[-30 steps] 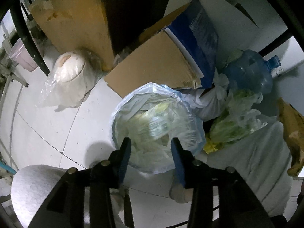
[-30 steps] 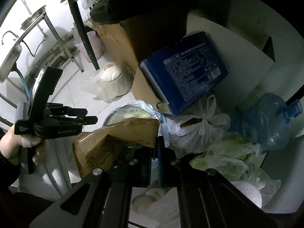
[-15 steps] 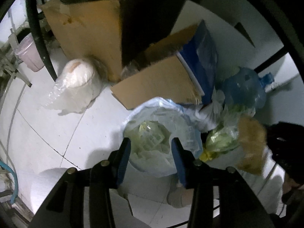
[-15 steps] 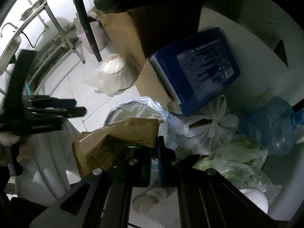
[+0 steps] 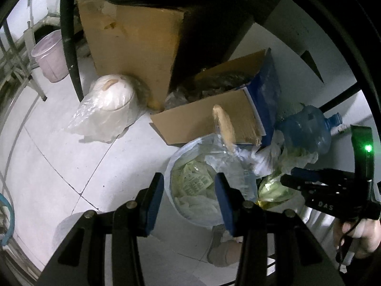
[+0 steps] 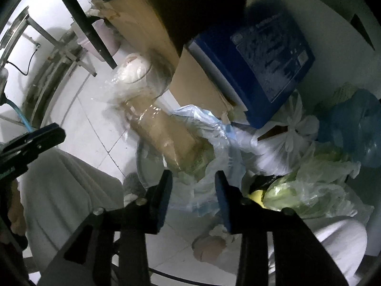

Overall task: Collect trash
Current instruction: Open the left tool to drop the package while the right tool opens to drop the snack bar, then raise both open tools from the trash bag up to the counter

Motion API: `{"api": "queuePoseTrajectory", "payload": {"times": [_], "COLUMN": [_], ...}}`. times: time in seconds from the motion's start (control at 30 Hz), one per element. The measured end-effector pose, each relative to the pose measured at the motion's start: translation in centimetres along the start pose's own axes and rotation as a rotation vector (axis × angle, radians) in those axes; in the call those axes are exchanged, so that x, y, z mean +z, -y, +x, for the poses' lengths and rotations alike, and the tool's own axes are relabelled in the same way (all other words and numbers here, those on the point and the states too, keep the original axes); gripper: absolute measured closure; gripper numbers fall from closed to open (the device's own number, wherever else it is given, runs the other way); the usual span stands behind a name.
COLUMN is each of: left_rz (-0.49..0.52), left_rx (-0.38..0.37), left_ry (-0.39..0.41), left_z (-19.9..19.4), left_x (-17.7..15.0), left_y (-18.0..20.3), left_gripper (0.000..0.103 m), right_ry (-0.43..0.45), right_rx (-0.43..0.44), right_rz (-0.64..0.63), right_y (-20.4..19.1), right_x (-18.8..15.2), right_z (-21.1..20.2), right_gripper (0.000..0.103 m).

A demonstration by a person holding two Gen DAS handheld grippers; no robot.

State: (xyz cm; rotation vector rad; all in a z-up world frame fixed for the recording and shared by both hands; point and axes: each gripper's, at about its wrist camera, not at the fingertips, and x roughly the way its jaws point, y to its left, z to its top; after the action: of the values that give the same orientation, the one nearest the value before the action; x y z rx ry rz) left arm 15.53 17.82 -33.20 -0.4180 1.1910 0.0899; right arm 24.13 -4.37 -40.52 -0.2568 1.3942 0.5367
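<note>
Letting go over the lined bin (image 6: 154, 166) is the whole point of where my right gripper (image 6: 193, 188) hangs: its jaws have just been opening, nothing sits between them now, and the brown paper bag (image 6: 164, 135) is blurred at about eleven o'clock from the fingertips, tipped down toward the bin's mouth, so I judge it is dropping in. I cannot tell whether it has landed. In the left wrist view that same bag (image 5: 223, 124) shows at twelve o'clock above the bin (image 5: 190, 166), in front of the open cardboard box (image 5: 204, 119). My left gripper (image 5: 188, 195) hangs partly open and empty, pointing steeply down with the bin's rim between its fingers, kept clear of the drop. My right hand (image 5: 357, 236) sits at three o'clock there, gripping its handle, tool aimed steeply at the floor.
</note>
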Motion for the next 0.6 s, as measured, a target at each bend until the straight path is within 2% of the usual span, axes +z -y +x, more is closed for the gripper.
{"api": "queuePoseTrajectory", "payload": {"times": [0.17, 0.6], "left_rz": [-0.013, 0.031], "left_rx": [-0.01, -0.011], "left_ry": [0.007, 0.057], "left_z": [-0.2, -2.9], "left_x": [-0.3, -0.7], "left_y": [-0.1, 1.9], "left_gripper": [0.059, 0.059], "right_ry": [-0.007, 0.032], "right_rx": [-0.006, -0.002], "right_rz": [-0.032, -0.041], "right_y": [-0.5, -0.4], "right_x": [0.0, -1.7], "right_z": [-0.1, -2.9], "right_gripper": [0.068, 0.068]}}
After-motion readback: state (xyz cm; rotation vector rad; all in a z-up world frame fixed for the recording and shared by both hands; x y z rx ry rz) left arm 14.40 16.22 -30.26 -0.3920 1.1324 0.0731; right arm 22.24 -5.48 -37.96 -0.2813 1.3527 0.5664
